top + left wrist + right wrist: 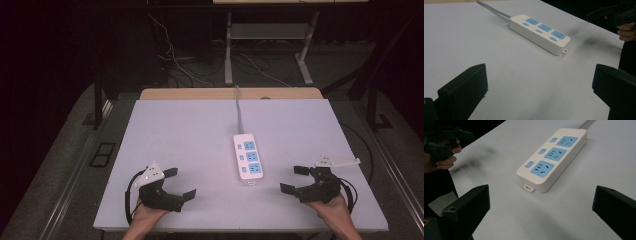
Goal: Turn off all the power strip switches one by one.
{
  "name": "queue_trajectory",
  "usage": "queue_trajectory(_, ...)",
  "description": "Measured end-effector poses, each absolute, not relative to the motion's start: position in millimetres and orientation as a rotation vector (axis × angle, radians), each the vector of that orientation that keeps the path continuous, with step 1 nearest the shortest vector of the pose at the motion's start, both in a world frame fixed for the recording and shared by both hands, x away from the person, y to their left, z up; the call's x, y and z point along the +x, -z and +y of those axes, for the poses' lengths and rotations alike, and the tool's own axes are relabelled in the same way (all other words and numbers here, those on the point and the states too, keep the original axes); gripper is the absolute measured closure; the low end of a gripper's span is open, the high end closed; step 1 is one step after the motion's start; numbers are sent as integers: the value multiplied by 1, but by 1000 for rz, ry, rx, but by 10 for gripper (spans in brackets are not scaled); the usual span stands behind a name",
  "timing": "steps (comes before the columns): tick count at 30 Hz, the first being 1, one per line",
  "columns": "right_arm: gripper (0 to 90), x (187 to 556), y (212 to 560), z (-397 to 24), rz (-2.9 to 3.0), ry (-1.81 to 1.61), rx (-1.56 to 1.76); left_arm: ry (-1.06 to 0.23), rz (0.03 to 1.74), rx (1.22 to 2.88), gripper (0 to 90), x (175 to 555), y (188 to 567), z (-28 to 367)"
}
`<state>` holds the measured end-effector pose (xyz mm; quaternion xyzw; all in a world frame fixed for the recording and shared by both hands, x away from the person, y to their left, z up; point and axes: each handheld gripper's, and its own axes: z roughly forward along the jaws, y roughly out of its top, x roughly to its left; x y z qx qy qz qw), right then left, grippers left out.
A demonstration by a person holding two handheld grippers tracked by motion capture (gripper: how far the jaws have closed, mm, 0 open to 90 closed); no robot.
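**Both claws wide, strip untouched**

We see the power strip (248, 156) lying flat near the desk (180, 130) middle, cord running to the far edge. Left gripper (181, 184) and right gripper (294, 179) flank it by the near edge, jaws apart, holding nothing.

I see a pale grey table top (190, 150) | wooden edge strip (200, 93) along its far side | beyond it, a white-legged desk frame (228, 55) on dark floor | loose cables (172, 60) trailing on that floor | black floor plate (102, 154) left of the table.
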<state>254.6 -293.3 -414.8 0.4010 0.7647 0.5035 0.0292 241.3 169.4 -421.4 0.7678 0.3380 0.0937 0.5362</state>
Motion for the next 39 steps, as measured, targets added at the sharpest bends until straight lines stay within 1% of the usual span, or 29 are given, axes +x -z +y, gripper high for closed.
queue_trajectory(27,12,254,413,-295,2401,-1499,1247,-224,789,1849,0,242,422,167)
queue_trajectory(39,13,259,410,-291,2441,-1418,1251,-213,795,1849,0,242,423,167)
